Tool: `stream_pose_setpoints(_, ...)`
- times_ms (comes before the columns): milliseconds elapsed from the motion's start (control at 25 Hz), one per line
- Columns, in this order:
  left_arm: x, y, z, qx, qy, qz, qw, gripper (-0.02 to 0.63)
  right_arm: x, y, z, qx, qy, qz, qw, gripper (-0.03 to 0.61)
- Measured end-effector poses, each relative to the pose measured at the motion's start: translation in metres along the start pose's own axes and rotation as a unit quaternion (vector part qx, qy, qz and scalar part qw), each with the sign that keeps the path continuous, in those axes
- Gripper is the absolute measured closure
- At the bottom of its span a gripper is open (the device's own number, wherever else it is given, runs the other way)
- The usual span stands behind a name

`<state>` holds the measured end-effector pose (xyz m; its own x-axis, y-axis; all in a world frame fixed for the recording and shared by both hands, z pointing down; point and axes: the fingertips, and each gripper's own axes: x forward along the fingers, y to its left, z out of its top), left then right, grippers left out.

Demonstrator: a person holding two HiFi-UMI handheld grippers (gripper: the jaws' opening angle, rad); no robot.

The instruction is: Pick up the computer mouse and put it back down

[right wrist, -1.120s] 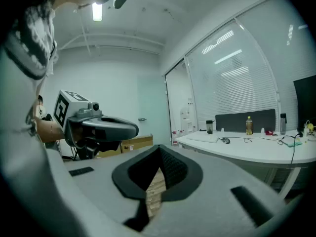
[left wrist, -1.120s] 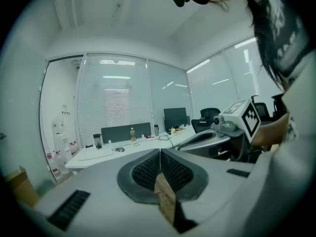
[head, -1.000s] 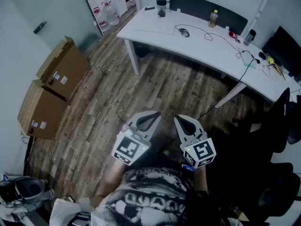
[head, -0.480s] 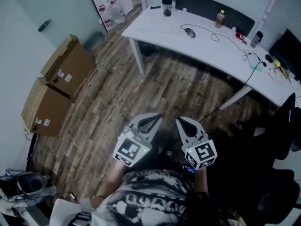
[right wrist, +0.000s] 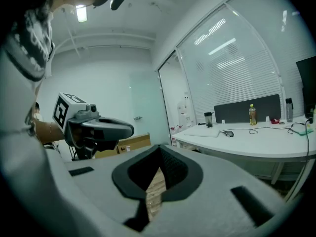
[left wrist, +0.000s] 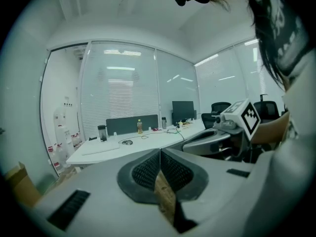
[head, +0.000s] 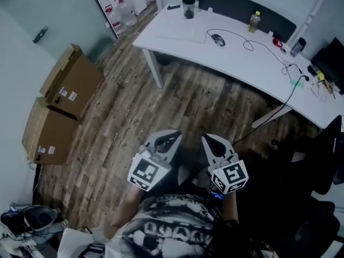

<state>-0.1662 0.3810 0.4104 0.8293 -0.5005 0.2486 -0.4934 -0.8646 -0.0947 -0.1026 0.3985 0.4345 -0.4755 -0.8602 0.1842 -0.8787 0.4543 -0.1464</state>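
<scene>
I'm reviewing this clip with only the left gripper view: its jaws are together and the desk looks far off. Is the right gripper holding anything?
Observer: No. The right gripper view shows the right gripper with its jaws together and nothing between them.
Operator: How close are we to the mouse?
Observer: Not close. In the head view, a broad stretch of wood floor separates the left gripper and the right one from the desk. The computer mouse lies on the desk, untouched.
Operator: I see one box corner at my left. What is it?
Observer: Two cardboard boxes stand on the floor along the wall.
</scene>
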Motion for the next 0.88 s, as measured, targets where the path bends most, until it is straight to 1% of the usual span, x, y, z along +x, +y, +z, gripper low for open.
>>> stream_pose_setpoints(240,0.042,0.092,0.004,-0.001,0.000,-0.018,0.9998,0.609,0.092,-0.039,0.021,0.005,0.013,-0.016,1.000,0.581)
stream_pose_setpoints(400,0.064,0.155,0.004,-0.003,0.002,-0.028,0.9996,0.609,0.155,-0.058,0.035,0.008,0.021,-0.025,0.999,0.581)
stream_pose_setpoints(520,0.079,0.195,0.000,-0.005,0.006,-0.037,0.9993,0.609,0.196,-0.067,0.042,0.010,0.028,-0.028,0.999,0.581)
stream_pose_setpoints(680,0.095,0.235,-0.002,-0.005,0.004,-0.057,0.9984,0.609,0.239,-0.079,0.051,0.011,0.032,-0.042,0.999,0.581)
stream_pose_setpoints(880,0.112,0.265,-0.004,-0.003,-0.002,-0.078,0.9969,0.609,0.268,-0.090,0.056,0.010,0.041,-0.059,0.997,0.581)
